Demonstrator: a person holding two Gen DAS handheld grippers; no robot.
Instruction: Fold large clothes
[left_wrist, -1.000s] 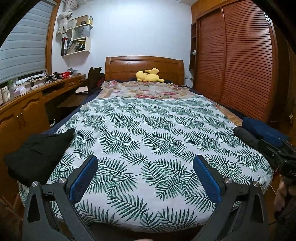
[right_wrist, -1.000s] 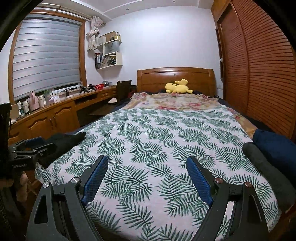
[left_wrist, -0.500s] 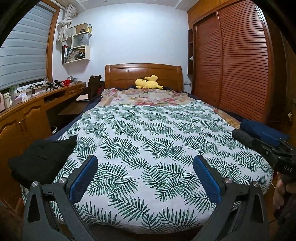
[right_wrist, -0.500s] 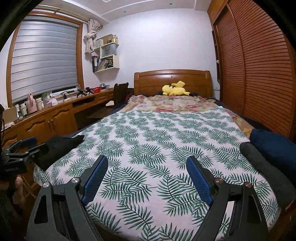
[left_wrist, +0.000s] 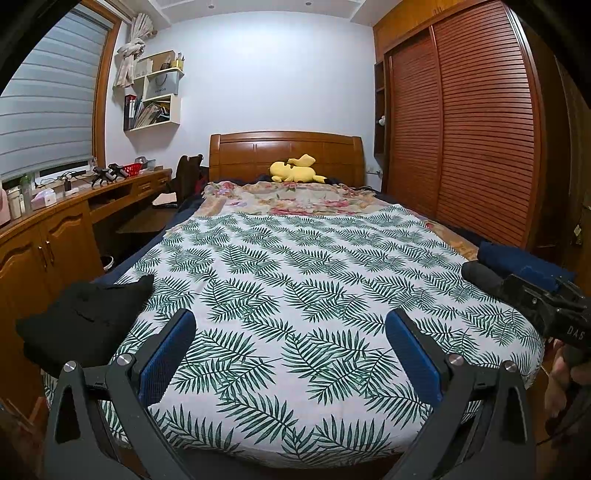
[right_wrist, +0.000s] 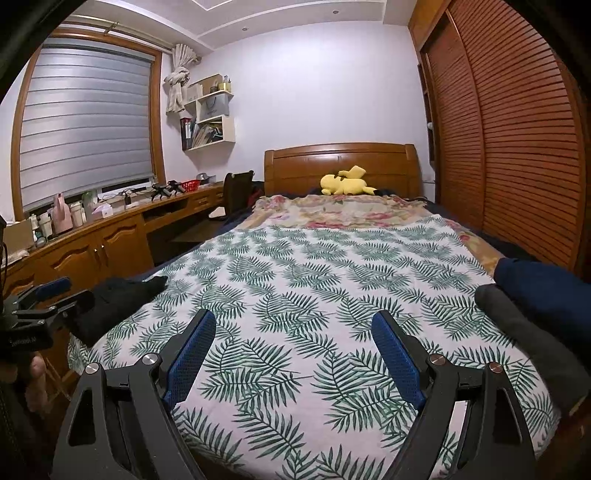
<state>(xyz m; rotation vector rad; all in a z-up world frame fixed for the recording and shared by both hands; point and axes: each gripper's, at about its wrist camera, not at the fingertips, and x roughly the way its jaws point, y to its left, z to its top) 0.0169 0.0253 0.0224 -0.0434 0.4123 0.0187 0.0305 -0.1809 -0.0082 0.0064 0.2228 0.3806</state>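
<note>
Left gripper (left_wrist: 290, 332): seen nearest in the left wrist view, its two blue-padded fingers (left_wrist: 166, 356) are spread wide apart over the foot of the bed, and nothing is held between them.
Right gripper (right_wrist: 293, 334): seen nearest in the right wrist view, its blue-padded fingers (right_wrist: 397, 360) are likewise spread wide, with only bedcover seen in the gap and nothing gripped.
Hands: part of a hand (left_wrist: 556, 384) is seen at the right edge of the left wrist view, wrapped around the handle of the other gripper.
Bedcover (left_wrist: 295, 280): a white cover printed with green palm leaves is spread flat across the bed, from the foot up towards the pillows.
Black garment (left_wrist: 83, 319): a dark, loosely folded piece of clothing is laid on the bed's near left corner, partly over the edge, just left of the left gripper.
Grey garment (right_wrist: 532, 343): a rolled or folded grey piece is laid along the bed's near right edge.
Navy garment (right_wrist: 546, 286): a dark blue folded piece is placed touching the grey one, on its far side.
Floral blanket (left_wrist: 284, 197): a flowered cover is spread past the leaf print, across the head end.
Yellow plush toy (left_wrist: 293, 170): laid at the wooden headboard (left_wrist: 284, 149).
Desk (right_wrist: 110, 225): a long wooden desk with cupboards is set along the left wall under a blind-covered window.
Wardrobe (left_wrist: 469, 129): slatted wooden doors are set along the right wall.
</note>
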